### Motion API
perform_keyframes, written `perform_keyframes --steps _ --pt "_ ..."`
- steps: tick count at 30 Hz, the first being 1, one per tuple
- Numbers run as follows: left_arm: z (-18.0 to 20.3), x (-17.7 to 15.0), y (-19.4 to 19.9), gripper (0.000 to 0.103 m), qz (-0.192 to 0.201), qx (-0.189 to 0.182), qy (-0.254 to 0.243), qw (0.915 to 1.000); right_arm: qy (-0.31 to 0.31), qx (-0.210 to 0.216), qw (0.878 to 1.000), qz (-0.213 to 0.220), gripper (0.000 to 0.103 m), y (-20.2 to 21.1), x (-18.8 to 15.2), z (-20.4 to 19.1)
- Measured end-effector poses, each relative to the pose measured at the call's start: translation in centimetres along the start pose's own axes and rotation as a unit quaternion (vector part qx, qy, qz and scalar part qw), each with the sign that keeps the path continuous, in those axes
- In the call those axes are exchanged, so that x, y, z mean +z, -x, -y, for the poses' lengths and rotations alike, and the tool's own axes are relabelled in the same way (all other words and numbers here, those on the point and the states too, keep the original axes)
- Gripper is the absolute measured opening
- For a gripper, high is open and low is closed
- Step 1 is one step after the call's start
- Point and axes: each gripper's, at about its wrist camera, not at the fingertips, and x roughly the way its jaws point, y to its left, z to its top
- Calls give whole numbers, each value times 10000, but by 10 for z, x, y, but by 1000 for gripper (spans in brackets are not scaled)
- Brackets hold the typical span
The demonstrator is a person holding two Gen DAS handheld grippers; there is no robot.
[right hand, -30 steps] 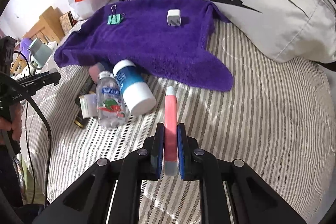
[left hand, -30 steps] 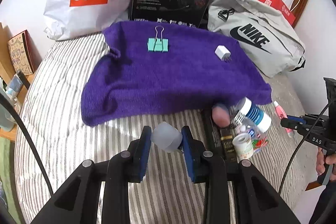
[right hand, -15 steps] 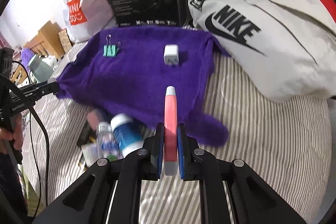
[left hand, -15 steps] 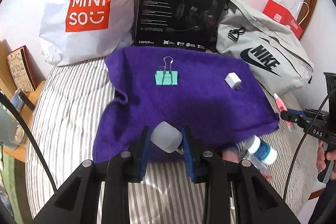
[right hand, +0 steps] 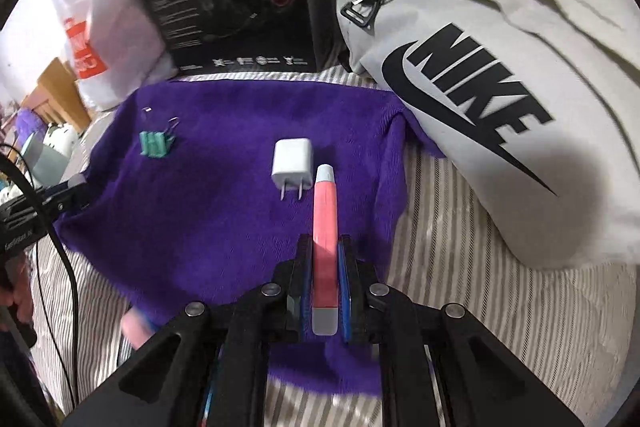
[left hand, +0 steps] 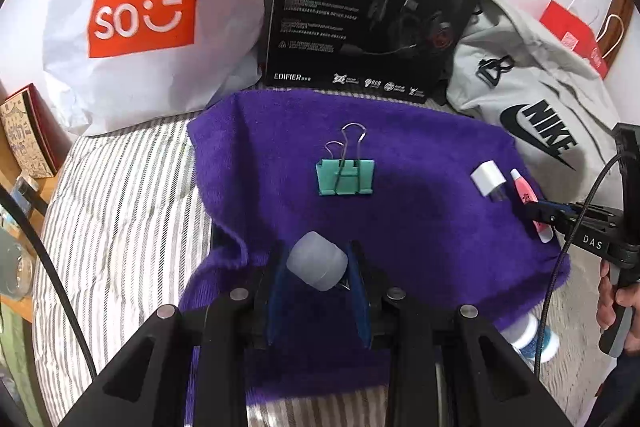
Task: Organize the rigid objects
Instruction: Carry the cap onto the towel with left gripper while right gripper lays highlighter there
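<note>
My left gripper (left hand: 316, 259) is shut on a frosted translucent cap (left hand: 317, 261) and hangs over the near part of the purple towel (left hand: 420, 227). A green binder clip (left hand: 346, 177) (right hand: 157, 143) lies on the towel ahead of it. My right gripper (right hand: 325, 247) is shut on a pink tube with grey ends (right hand: 325, 227) (left hand: 525, 193), over the towel's right part (right hand: 224, 207). The tube's tip reaches beside a white charger plug (right hand: 293, 163) (left hand: 488, 181) that lies on the towel.
A white shopping bag (left hand: 136, 11), a black headset box (left hand: 372, 3) and a grey sports bag (right hand: 500, 75) stand along the back of the striped bed (left hand: 120, 211). A blue-labelled bottle (left hand: 528, 339) shows at the towel's near right edge. A wooden side table (left hand: 16, 155) is at left.
Both grippers have moved forward from the striped bedding to over the purple towel, each still holding its object. The bottles have slid toward the bottom edge of both views.
</note>
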Motion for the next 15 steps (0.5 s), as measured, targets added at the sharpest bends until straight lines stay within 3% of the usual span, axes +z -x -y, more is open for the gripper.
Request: perform_keyframes --steps 8,15 --pt "-3 8 -27 28 -152 -22 39 9999 49 -386 9990 -220 12 -36 10 -7" --pt "-4 14 -38 28 -198 59 -68 9998 85 -398 9990 -176 12 -40 12 -7"
